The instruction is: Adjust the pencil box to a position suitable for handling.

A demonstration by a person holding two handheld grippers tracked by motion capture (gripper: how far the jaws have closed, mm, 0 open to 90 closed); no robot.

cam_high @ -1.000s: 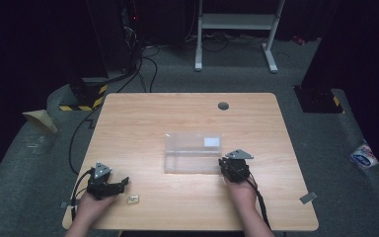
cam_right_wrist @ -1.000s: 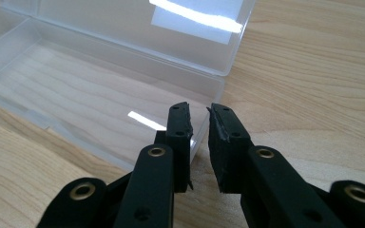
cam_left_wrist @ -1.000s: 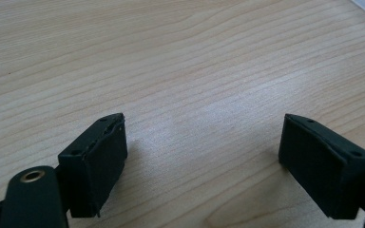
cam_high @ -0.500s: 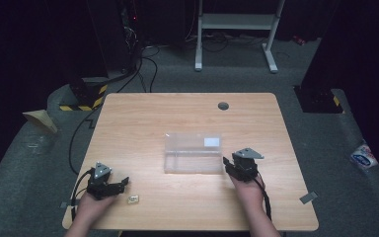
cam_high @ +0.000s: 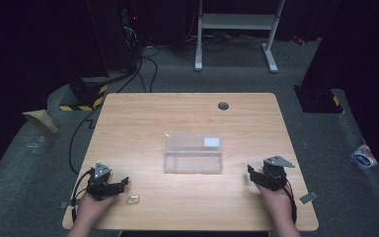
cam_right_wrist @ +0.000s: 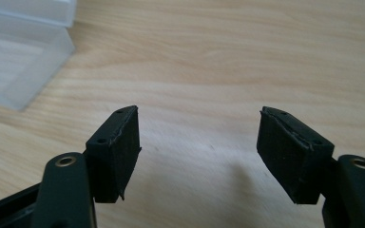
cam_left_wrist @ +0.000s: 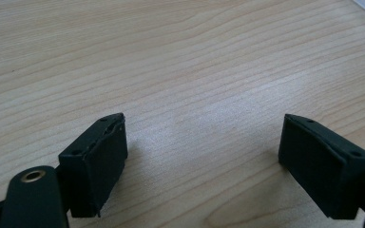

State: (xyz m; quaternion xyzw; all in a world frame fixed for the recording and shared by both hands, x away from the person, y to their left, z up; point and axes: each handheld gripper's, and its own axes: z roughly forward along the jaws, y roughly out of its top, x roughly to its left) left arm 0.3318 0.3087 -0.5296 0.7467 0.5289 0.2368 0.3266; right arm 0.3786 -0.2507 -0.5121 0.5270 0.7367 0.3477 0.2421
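A clear plastic box point(cam_high: 193, 153) with a white label lies at the middle of the wooden table point(cam_high: 187, 113); its corner also shows in the right gripper view point(cam_right_wrist: 19, 52), at the upper left. My right gripper point(cam_high: 256, 177) rests near the front right, a hand's width to the right of the box. Its jaws have just been opening and stand open over bare wood point(cam_right_wrist: 199, 152), nothing between them. My left gripper point(cam_high: 121, 183) sits near the front left edge, open over bare wood point(cam_left_wrist: 202, 161). A small pale object point(cam_high: 133, 199) lies just right of it.
A dark round cable hole point(cam_high: 223, 105) sits near the table's far edge. Beyond the table are cables on the floor, a white stand point(cam_high: 237, 22) and a yellow-black striped block point(cam_high: 86, 96). Each gripper trails a cable over the front edge.
My right gripper has slid to the right, away from the box's front right corner, and its jaws have opened. The left gripper and the box have stayed put.
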